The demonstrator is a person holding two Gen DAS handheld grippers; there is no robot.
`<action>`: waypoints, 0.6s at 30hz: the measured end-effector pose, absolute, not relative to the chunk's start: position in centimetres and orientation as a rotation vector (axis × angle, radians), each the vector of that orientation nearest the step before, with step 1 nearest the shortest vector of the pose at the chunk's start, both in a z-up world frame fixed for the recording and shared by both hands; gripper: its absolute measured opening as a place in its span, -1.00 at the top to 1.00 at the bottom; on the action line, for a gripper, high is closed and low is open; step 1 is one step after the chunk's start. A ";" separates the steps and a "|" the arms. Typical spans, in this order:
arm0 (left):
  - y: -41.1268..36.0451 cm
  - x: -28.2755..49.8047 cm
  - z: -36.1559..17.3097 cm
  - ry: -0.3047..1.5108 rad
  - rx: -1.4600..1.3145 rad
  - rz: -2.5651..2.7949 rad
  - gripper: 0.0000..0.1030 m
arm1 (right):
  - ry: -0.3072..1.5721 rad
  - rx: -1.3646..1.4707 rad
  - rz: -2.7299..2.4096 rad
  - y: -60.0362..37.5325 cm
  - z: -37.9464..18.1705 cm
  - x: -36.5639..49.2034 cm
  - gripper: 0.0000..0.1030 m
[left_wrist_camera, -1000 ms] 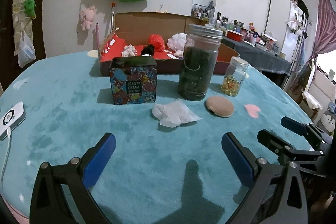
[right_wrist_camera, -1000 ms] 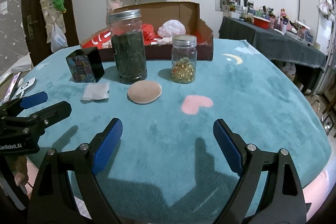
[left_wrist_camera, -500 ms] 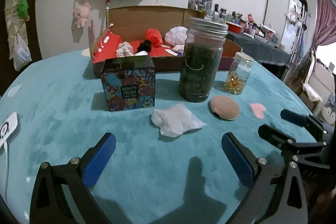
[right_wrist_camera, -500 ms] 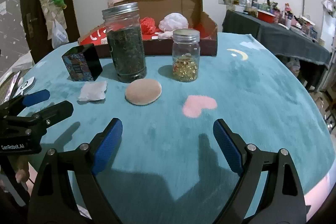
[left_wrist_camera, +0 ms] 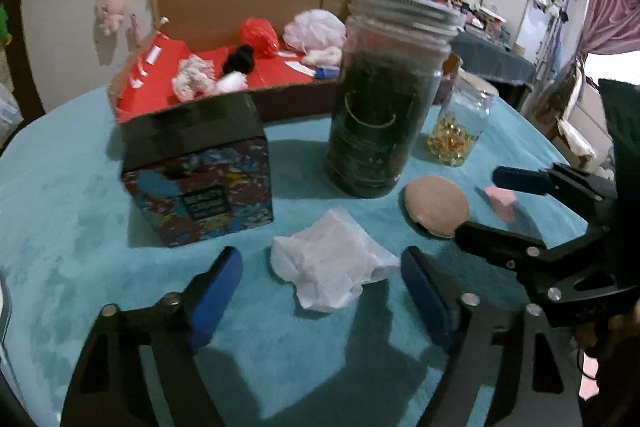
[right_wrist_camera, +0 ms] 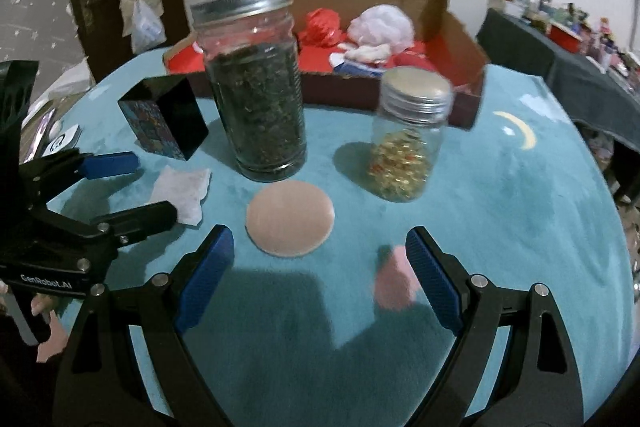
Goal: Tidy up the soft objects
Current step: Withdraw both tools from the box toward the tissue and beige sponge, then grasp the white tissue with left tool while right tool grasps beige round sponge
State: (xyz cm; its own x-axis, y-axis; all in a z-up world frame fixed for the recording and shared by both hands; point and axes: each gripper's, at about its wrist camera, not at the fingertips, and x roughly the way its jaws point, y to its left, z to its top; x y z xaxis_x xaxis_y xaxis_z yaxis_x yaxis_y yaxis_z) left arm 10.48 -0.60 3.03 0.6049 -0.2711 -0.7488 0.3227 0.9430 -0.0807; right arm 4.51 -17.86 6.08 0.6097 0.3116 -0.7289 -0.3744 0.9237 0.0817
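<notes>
Left wrist view first: over the last second the left gripper (left_wrist_camera: 320, 277) has closed in on the table, so the crumpled white tissue (left_wrist_camera: 330, 269) that sat well ahead of it at mid-frame now lies low in the frame, between its blue fingers (left_wrist_camera: 216, 291), which stand spread and hold nothing. To the upper left of the tissue the patterned box (left_wrist_camera: 200, 183) looms larger; behind it, in the upper middle, the cardboard box with a red lining (left_wrist_camera: 256, 75) already holds a red puff and a white one. Right of centre stand the tall jar of dark leaves (left_wrist_camera: 380, 107) and the small jar of yellow capsules (left_wrist_camera: 460, 131), with the round beige pad (left_wrist_camera: 436, 207) below them. Right wrist view: the right gripper (right_wrist_camera: 320, 273) has likewise advanced, spread and empty, and the pad now sits just ahead of its fingers, slightly left of their midline, no longer far off. Both advances suggest two pickups are being lined up; neither soft thing is gripped yet, and both likely belong in the cardboard box.
</notes>
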 end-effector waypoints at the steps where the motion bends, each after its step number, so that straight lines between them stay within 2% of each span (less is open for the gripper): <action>1: -0.7 10.7 2.9 0.867 0.068 -0.352 -0.45 | 0.843 -0.085 0.413 -17.7 5.9 5.0 -0.71; 3: -0.8 11.1 2.7 0.875 0.076 -0.360 -0.40 | 0.874 -0.082 0.449 -17.4 5.6 5.7 -0.71; 6: -0.9 11.4 2.6 0.875 0.090 -0.365 -0.17 | 0.894 -0.098 0.464 -16.9 5.3 6.3 -0.43; 7: -1.0 11.4 2.6 0.874 0.091 -0.371 -0.05 | 0.904 -0.105 0.468 -16.7 5.1 6.6 -0.27; 9: -1.0 11.4 2.7 0.871 0.092 -0.386 0.21 | 0.920 -0.101 0.491 -16.5 4.8 7.0 -0.16; 11: -1.2 11.2 2.8 0.871 0.091 -0.410 0.49 | 0.907 -0.110 0.513 -16.2 4.9 6.8 0.17; 12: -1.3 11.2 2.9 0.869 0.090 -0.417 0.53 | 0.901 -0.118 0.522 -16.0 5.0 6.7 0.19; 14: -1.3 11.0 3.2 0.862 0.079 -0.439 0.61 | 0.888 -0.133 0.529 -15.8 5.2 6.1 0.47; 18: -1.6 10.6 4.2 0.841 0.069 -0.478 0.62 | 0.862 -0.113 0.536 -15.8 5.8 5.4 0.60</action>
State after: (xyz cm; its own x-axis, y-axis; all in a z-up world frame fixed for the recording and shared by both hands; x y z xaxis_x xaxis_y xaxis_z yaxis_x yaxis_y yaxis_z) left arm 10.62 -1.56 4.19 0.5679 -0.3798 -0.7302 0.4336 0.8921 -0.1268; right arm 5.35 -15.82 5.84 0.5284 0.4027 -0.7474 -0.4922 0.8626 0.1168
